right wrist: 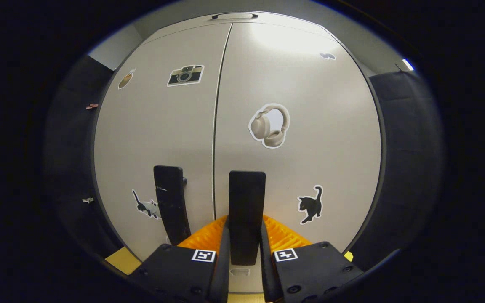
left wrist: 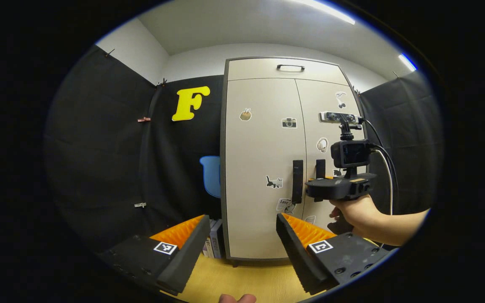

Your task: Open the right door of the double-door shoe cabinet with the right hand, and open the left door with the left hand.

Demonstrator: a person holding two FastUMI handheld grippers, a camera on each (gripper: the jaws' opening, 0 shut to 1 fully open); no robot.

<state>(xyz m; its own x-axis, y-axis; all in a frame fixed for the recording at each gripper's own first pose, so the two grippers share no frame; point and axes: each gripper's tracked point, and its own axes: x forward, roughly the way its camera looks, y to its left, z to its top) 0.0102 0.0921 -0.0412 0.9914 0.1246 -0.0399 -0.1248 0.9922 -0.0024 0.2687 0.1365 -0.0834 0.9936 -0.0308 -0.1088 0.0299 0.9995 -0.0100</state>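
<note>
The pale double-door shoe cabinet (left wrist: 263, 139) stands ahead with both doors closed. In the left gripper view, my left gripper (left wrist: 240, 248) is open and well short of the cabinet, roughly in line with the left door's dark vertical handle (left wrist: 297, 181). A hand holds my right gripper (left wrist: 339, 187) up against the right door's handle (left wrist: 320, 168). In the right gripper view, the right gripper (right wrist: 244, 248) is shut on the right door's handle (right wrist: 246, 206), with one finger on each side of it. The left door's handle (right wrist: 170, 202) stands just left of the door seam.
A blue chair (left wrist: 211, 174) and some upright books or boxes (left wrist: 213, 244) sit left of the cabinet. Wooden floor (left wrist: 242, 282) lies in front of it. A drawer front with a handle (left wrist: 290, 67) tops the cabinet. Black cloth walls close in on both sides.
</note>
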